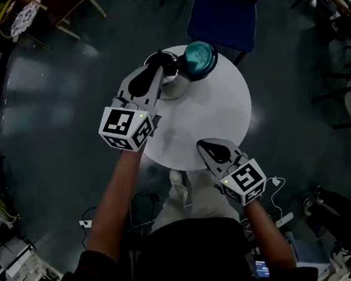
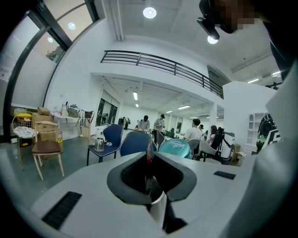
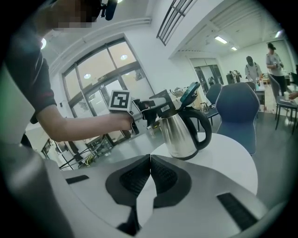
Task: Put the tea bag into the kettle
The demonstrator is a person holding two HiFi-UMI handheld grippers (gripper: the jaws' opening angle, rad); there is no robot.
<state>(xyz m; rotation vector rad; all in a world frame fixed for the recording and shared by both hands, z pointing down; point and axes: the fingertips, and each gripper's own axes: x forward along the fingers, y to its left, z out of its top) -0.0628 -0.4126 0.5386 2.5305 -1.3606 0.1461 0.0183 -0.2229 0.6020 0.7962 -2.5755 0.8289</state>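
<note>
One tea bag (image 2: 149,156) in left hand-held gripper (image 1: 160,73); kettle (image 3: 179,135) just below

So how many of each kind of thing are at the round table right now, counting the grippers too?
Kettle: 1
Teal round object: 1
Tea bag: 1, pinched in the left gripper
Grippers: 2, counting the right gripper, shut and empty
Total: 5
</note>
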